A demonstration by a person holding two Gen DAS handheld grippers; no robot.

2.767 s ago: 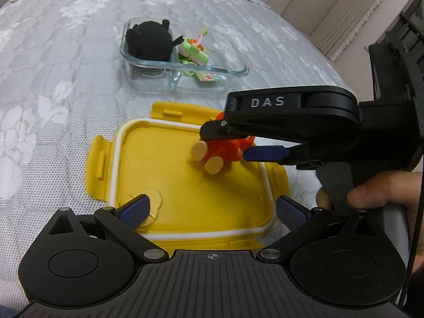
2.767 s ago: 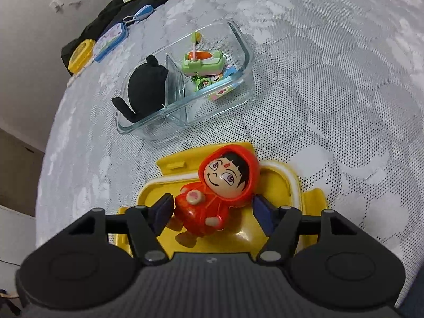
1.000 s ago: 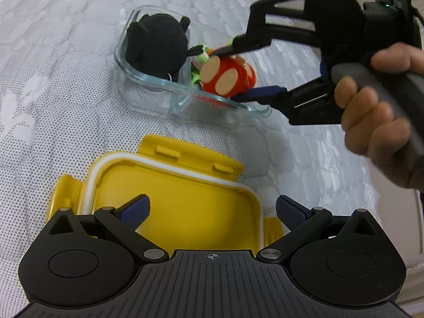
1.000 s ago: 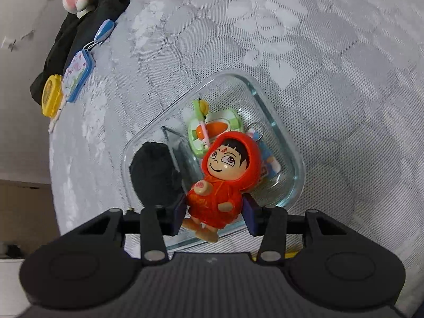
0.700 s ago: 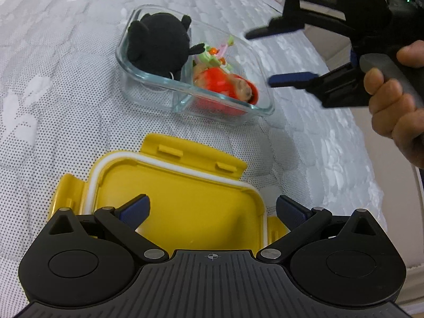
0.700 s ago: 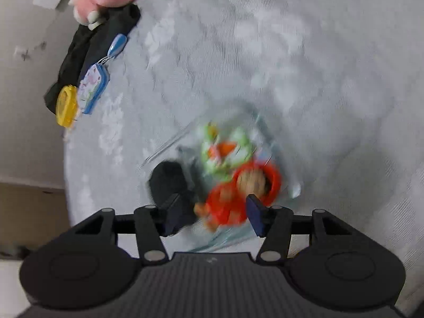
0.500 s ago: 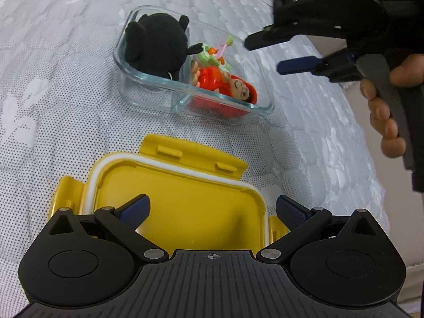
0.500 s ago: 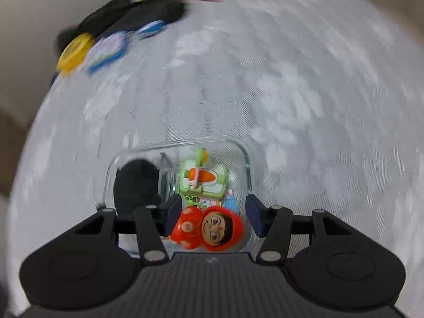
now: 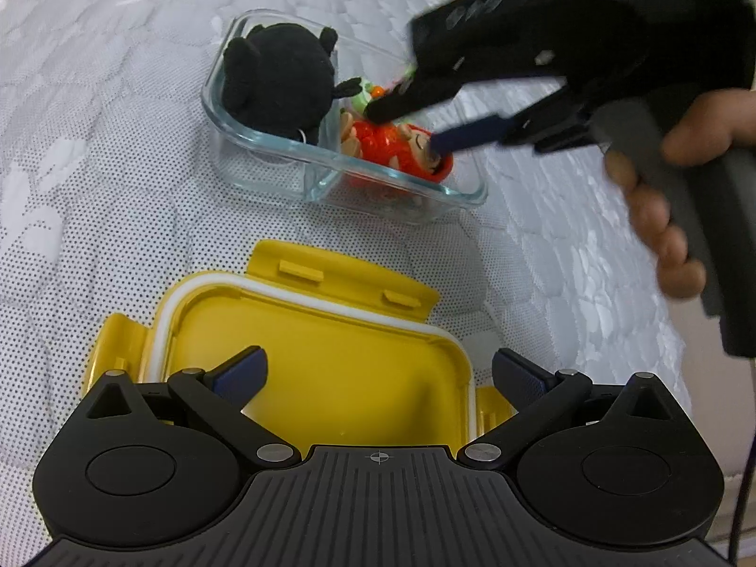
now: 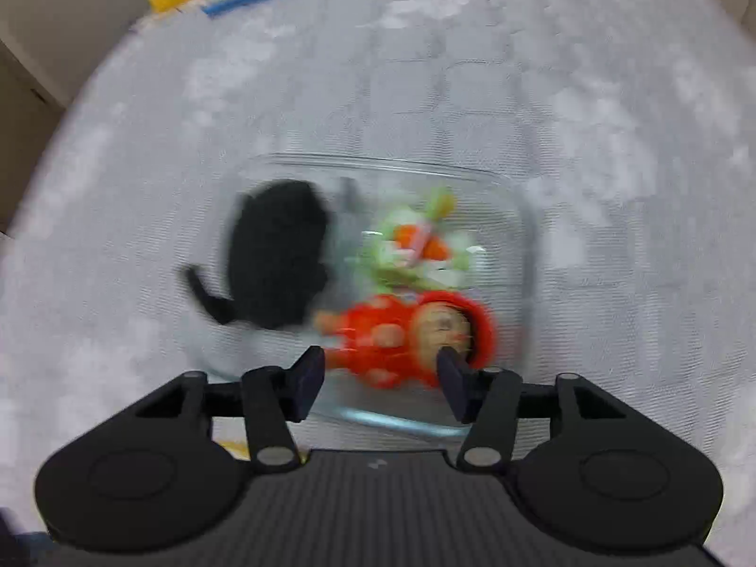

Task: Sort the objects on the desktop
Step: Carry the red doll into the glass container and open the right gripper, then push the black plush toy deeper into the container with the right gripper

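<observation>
A red hooded doll [image 9: 397, 146] already lies in the right compartment of the far glass container [image 9: 264, 167], the right gripper [image 10: 380, 378] above it empty-jawed and closing, the left gripper [image 9: 378, 371] open and empty over the near yellow lid [image 9: 330, 378], which no longer holds anything.

Even, soft indoor lighting; faint shadows only. Strong fisheye bending and dark corners toward every edge. Left wrist view sharp, right gripper [image 9: 406, 130] at 1 o'clock smeared. Right wrist view motion-blurred throughout; glass container [image 10: 515, 217] streaked centrally.

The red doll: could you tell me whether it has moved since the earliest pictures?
Yes. The red doll has gone from the yellow lid into the glass dish, beside the black plush.
</observation>
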